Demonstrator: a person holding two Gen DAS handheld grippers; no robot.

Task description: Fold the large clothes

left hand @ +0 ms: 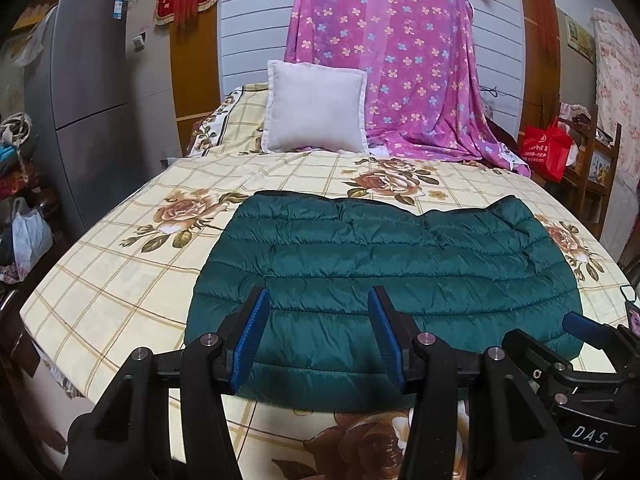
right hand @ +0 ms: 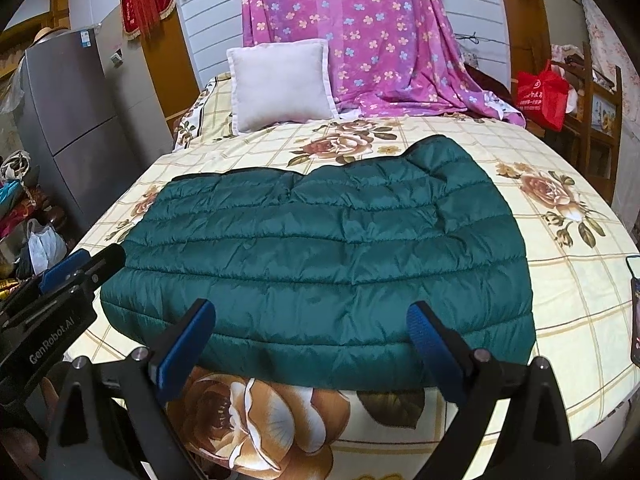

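Jacket: a dark green quilted puffer jacket lies flat, folded into a rectangle, on the floral bedspread, at twelve o'clock from both grippers.
Left gripper: your jaws stand wide, holding nothing, above the near hem.
Right gripper: wider apart, also holding nothing.
Handling: it looks light, soft, puffy and slippery.
Grip: pinch the near hem corners at ten and two o'clock.
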